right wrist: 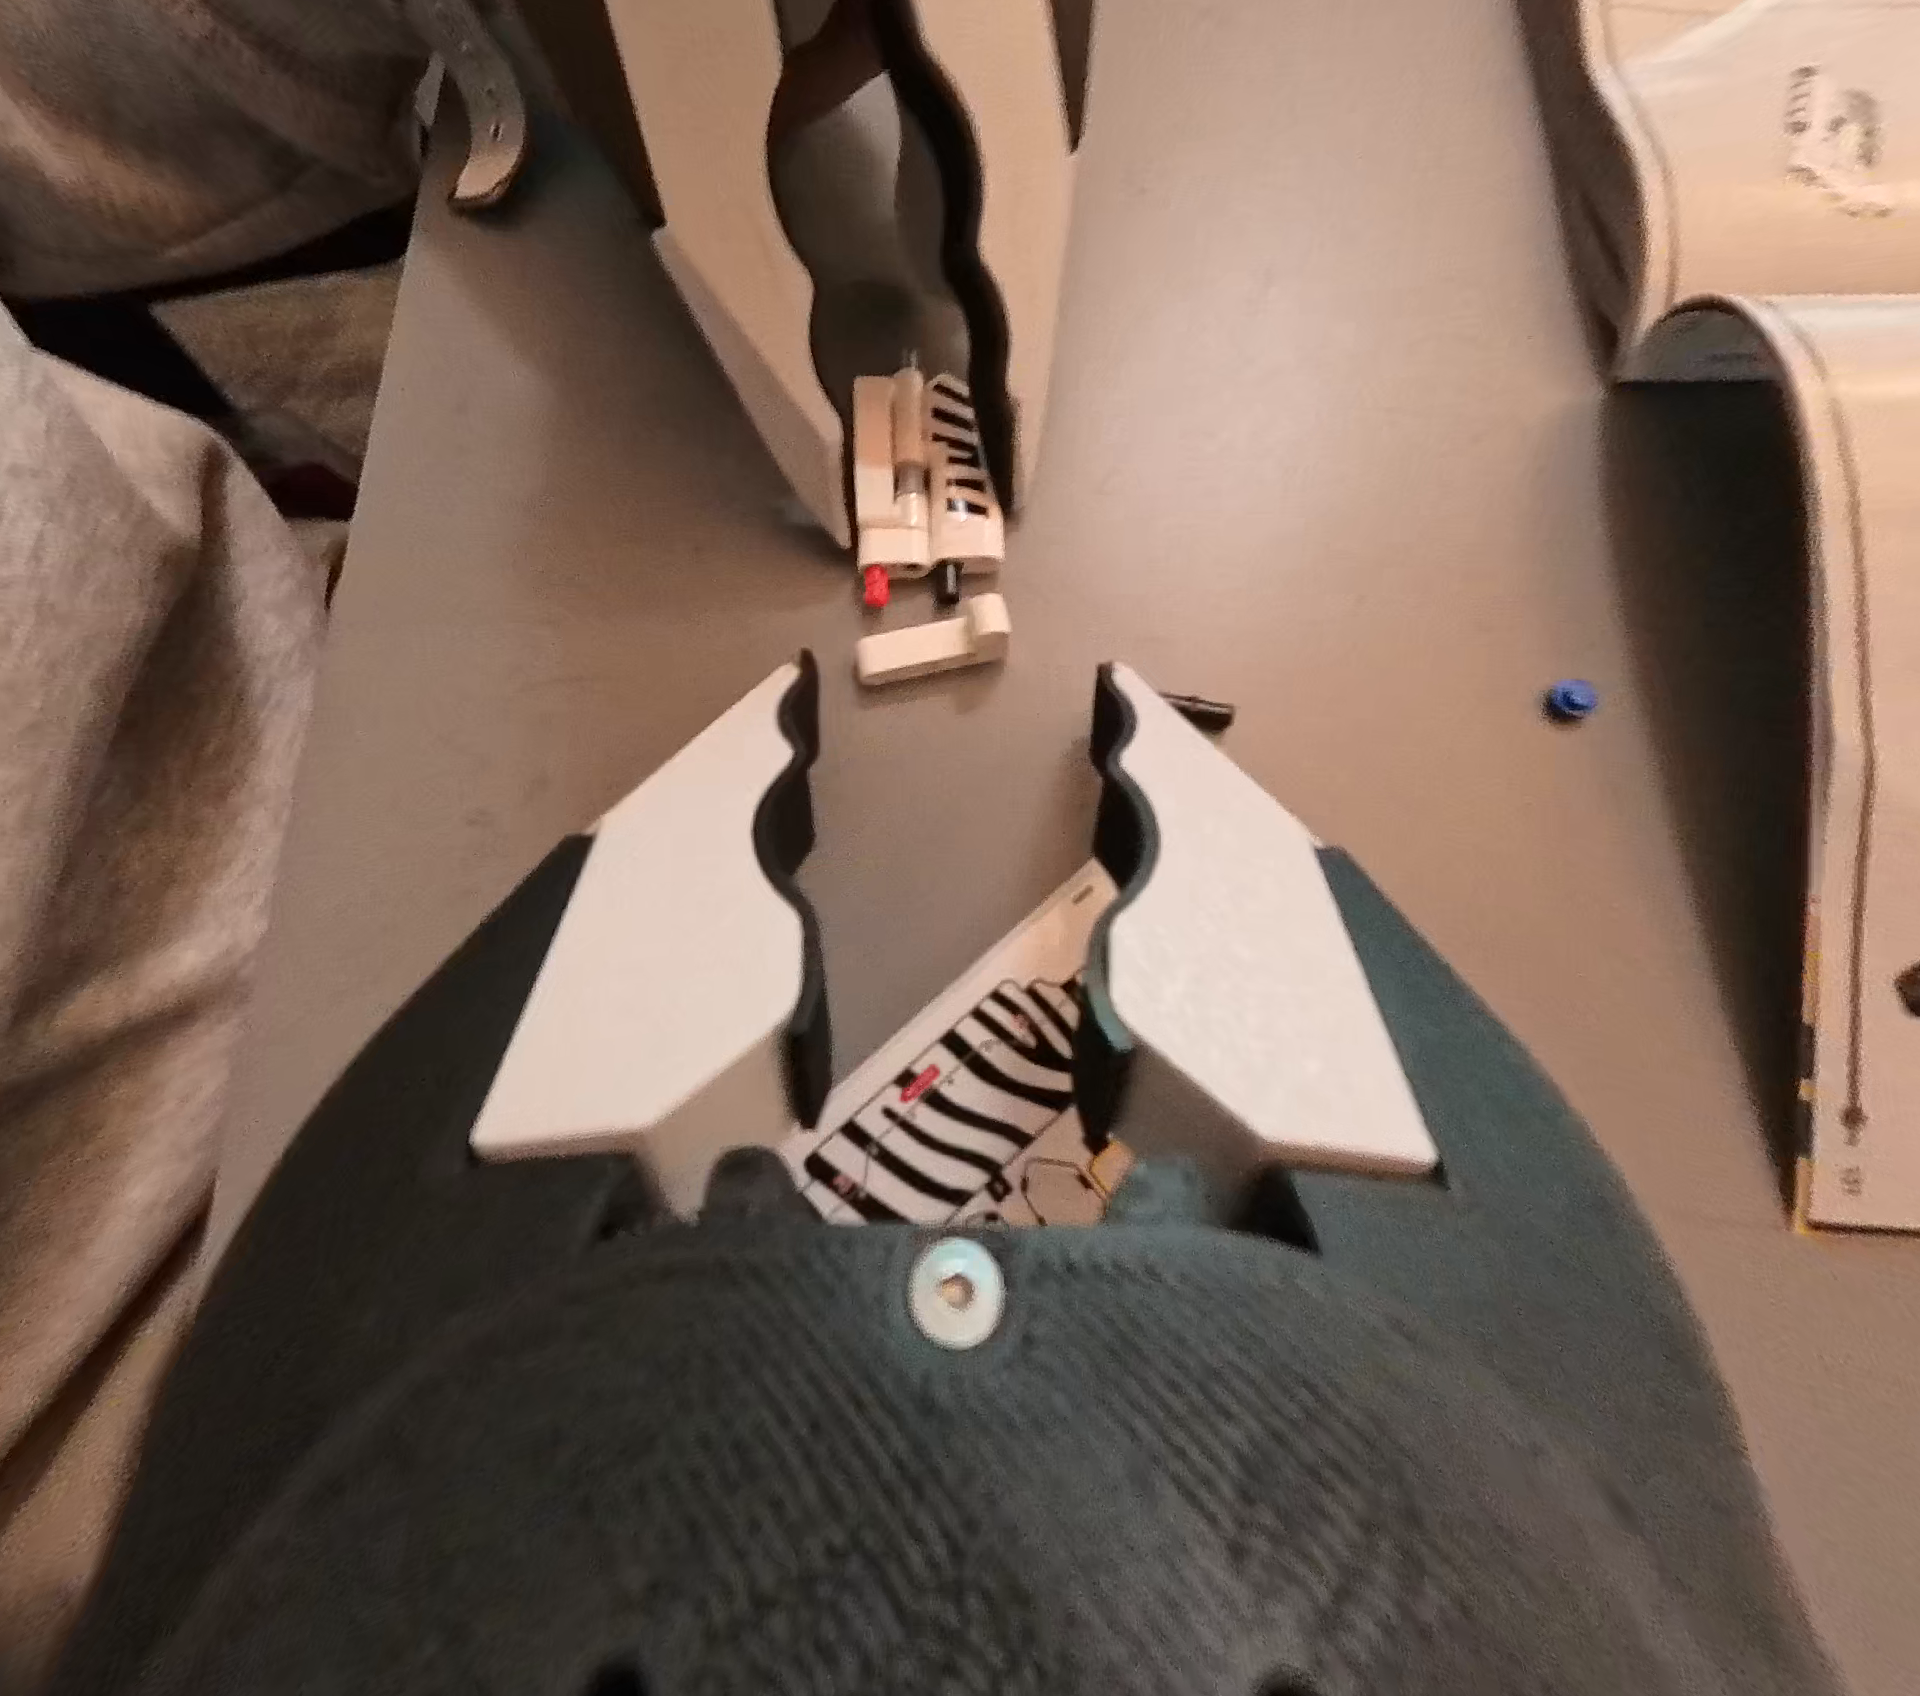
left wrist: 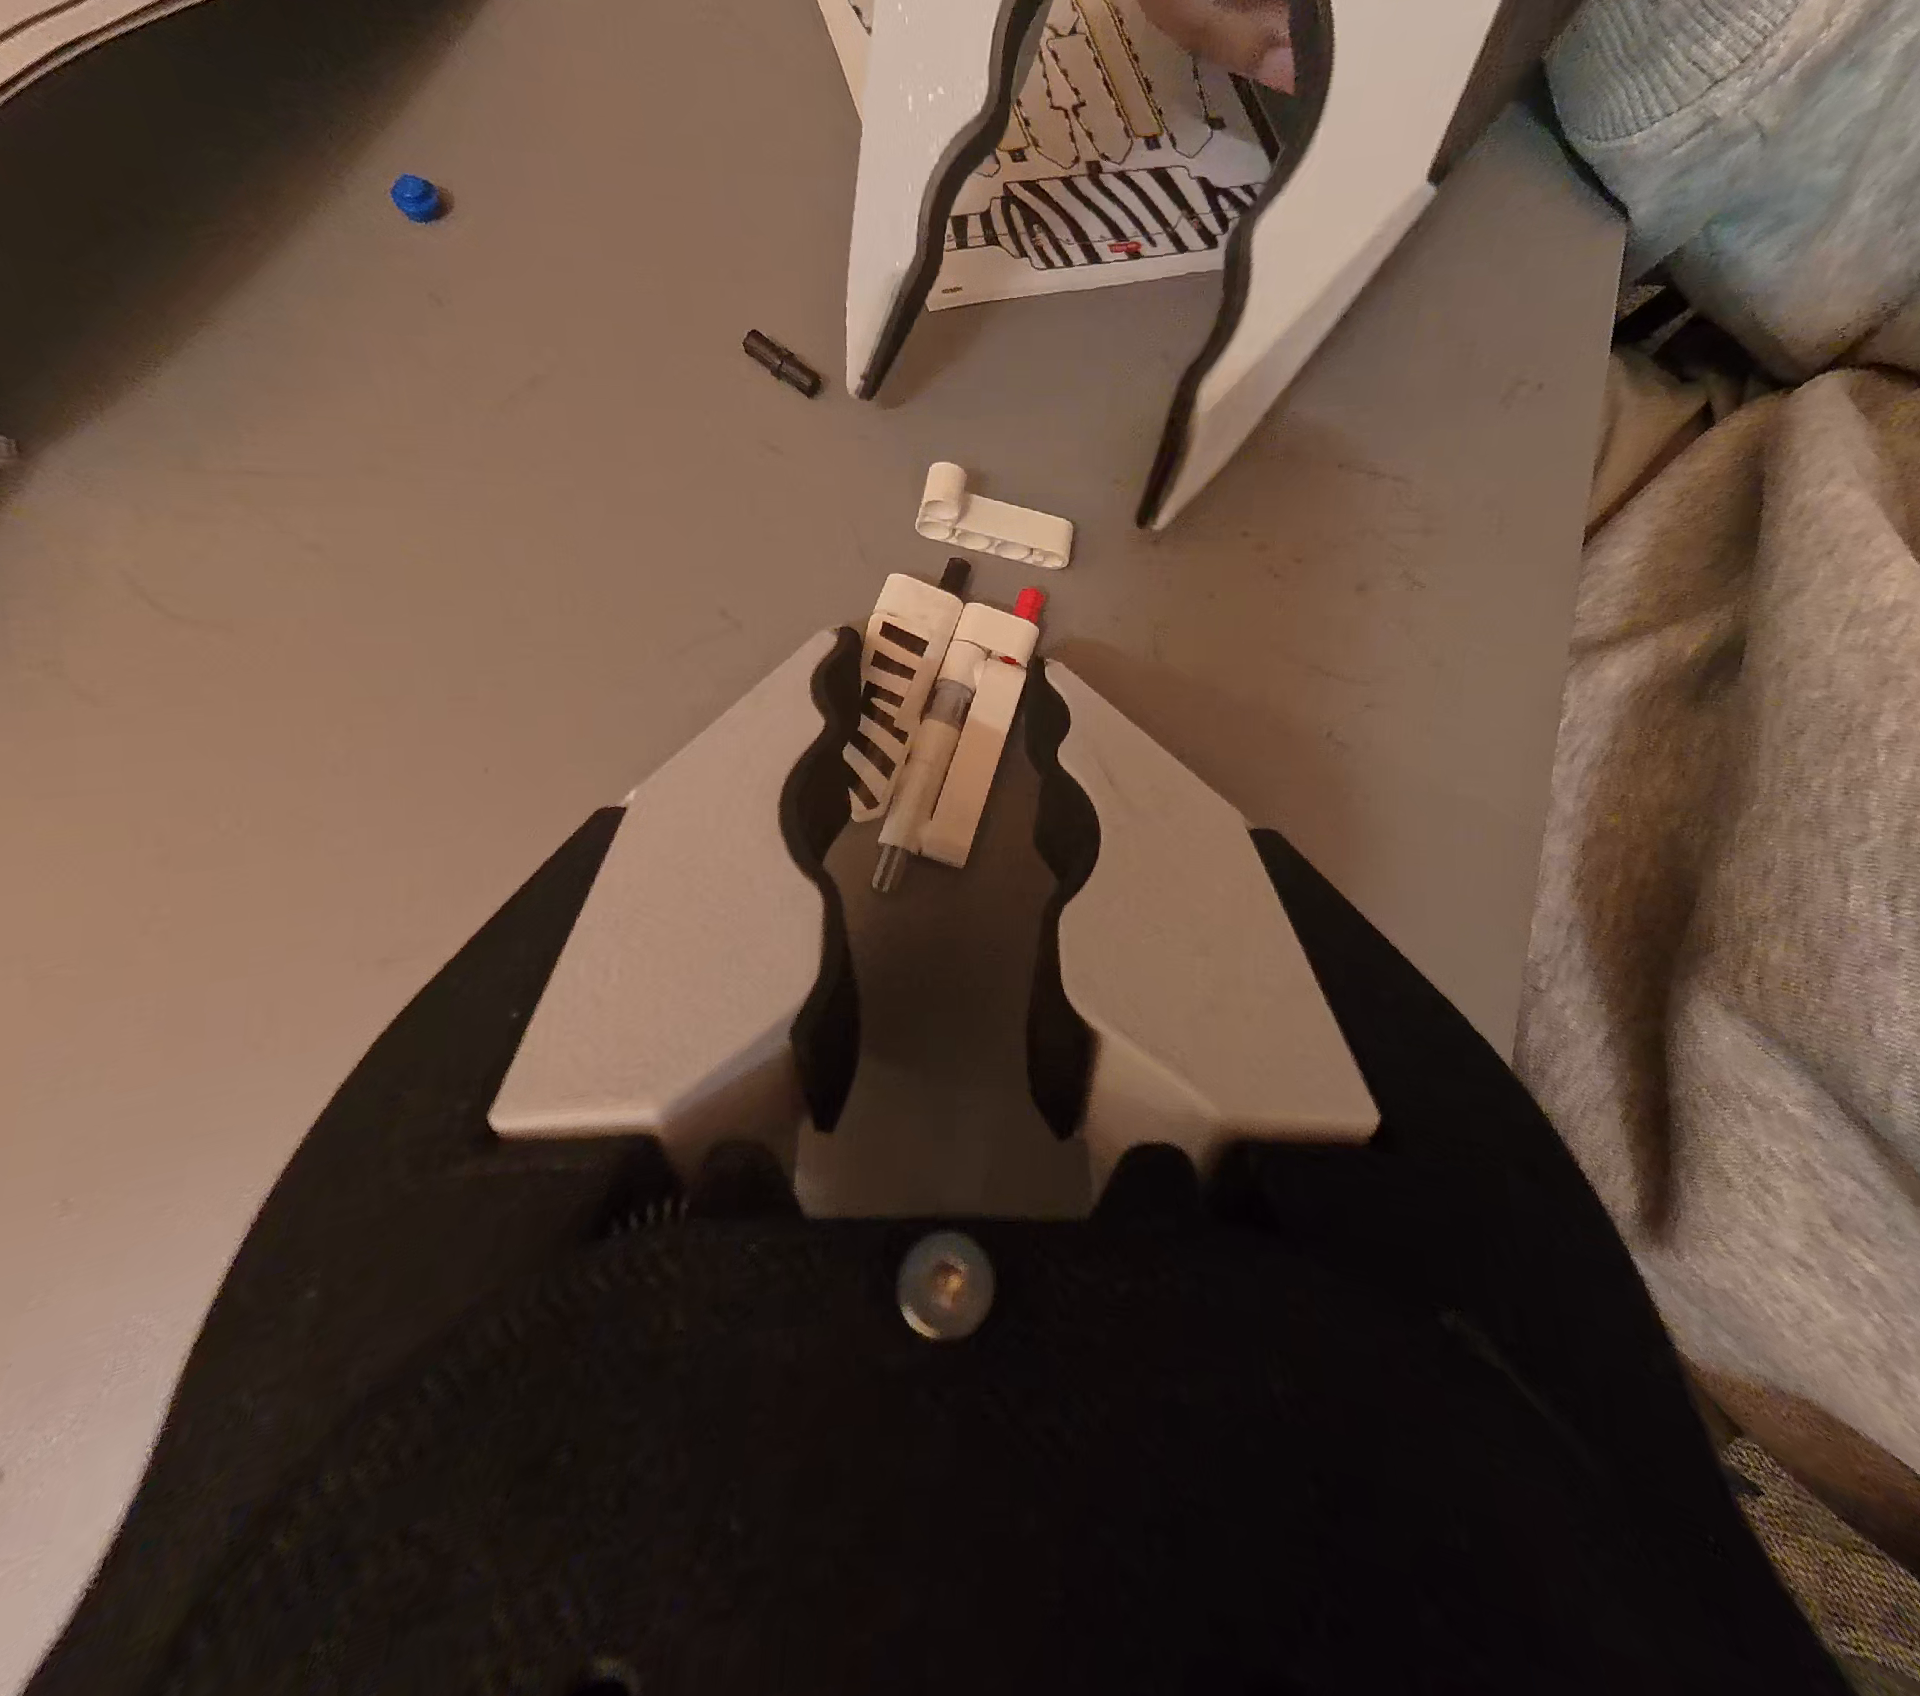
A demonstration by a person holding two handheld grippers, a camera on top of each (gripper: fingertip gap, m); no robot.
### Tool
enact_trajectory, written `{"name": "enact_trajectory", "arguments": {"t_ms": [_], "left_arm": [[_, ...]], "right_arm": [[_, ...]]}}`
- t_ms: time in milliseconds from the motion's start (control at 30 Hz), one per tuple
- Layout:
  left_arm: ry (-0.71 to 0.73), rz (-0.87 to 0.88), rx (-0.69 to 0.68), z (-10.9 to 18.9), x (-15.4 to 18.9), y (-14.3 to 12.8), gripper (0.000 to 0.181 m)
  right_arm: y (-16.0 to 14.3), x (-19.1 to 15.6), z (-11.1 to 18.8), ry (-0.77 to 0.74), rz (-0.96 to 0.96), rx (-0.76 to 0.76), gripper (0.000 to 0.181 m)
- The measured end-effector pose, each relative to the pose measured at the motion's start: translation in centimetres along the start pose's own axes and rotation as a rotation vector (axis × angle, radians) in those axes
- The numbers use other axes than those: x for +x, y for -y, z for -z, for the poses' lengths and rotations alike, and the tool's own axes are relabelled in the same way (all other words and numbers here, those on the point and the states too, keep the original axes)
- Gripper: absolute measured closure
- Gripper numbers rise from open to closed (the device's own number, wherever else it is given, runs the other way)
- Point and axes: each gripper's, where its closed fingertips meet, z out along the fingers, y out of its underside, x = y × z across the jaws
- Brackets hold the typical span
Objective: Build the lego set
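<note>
Subassembly (left wrist: 940, 716) clamped in our left gripper (left wrist: 940, 659), white L-shaped beam (left wrist: 992, 516) waiting just ahead of it.

Our right gripper (right wrist: 956, 690) stands wide and empty just beyond that beam on the grey table (left wrist: 416, 607), a black pin (left wrist: 781, 363) and sticker sheet (left wrist: 1091, 212) farther off. We judge the step is fitting the beam onto the subassembly's red and black pegs; next, pinch it squarely.
</note>
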Motion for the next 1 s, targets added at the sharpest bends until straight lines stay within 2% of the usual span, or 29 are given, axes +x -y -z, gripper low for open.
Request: {"name": "enact_trajectory", "arguments": {"t_ms": [167,367,500,1000], "left_arm": [[0.001,-0.001,0.000,0.0,0.0,0.0,0.150],[0.003,-0.002,-0.001,0.0,0.0,0.0,0.150],[0.004,-0.003,-0.001,0.0,0.0,0.0,0.150],[0.013,-0.010,-0.002,0.0,0.0,0.0,0.150]], "right_arm": [[-0.4,-0.7,-0.9,-0.019,0.161,-0.087,0.123],[-0.3,-1.0,-1.1,-0.007,0.225,-0.115,0.140],[-0.2,-1.0,-1.3,0.003,0.204,-0.123,0.149],[0.1,-0.3,-1.8,-0.058,0.031,-0.057,0.150]]}}
